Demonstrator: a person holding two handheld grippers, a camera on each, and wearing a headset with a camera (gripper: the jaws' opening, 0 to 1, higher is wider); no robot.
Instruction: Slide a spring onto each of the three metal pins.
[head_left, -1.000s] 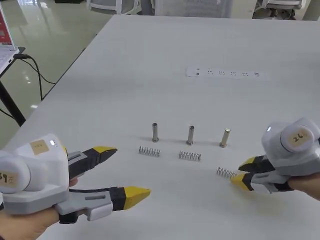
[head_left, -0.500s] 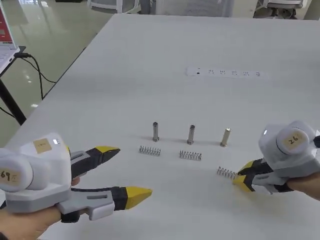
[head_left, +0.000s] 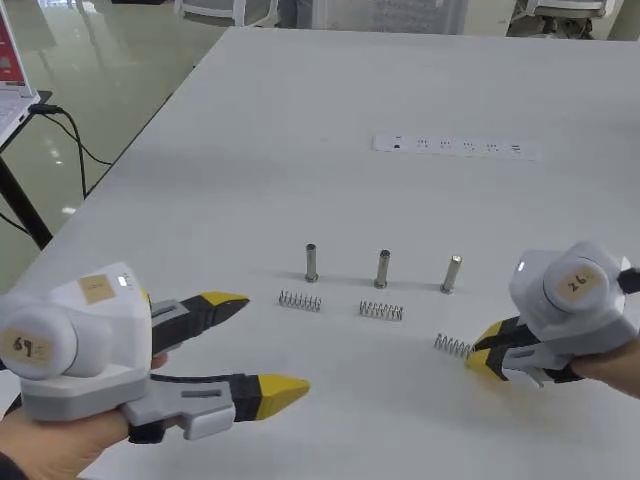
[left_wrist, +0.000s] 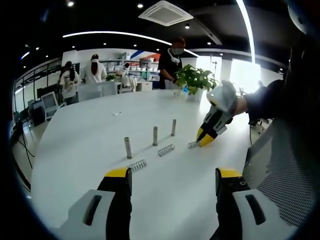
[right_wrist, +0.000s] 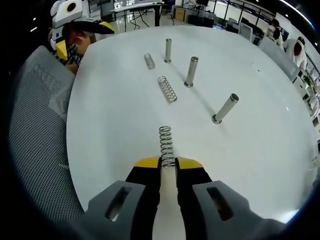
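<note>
1. Our right gripper (right_wrist: 167, 163) has its jaws clamped on the near end of the rightmost spring (right_wrist: 165, 140), which lies on the table (head_left: 250, 150) in front of the right pin (head_left: 452, 274).
2. Our left gripper (head_left: 266, 343) hovers near the table's left edge, jaws apart, with bare surface ahead.
3. The stickers read "69" on the left gripper and "26" on the right.

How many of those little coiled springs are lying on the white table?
3 small coiled metal springs: the left spring lies before the left metal pin, the middle spring before the middle pin, the right spring has its end between the right gripper's fingers.
</note>
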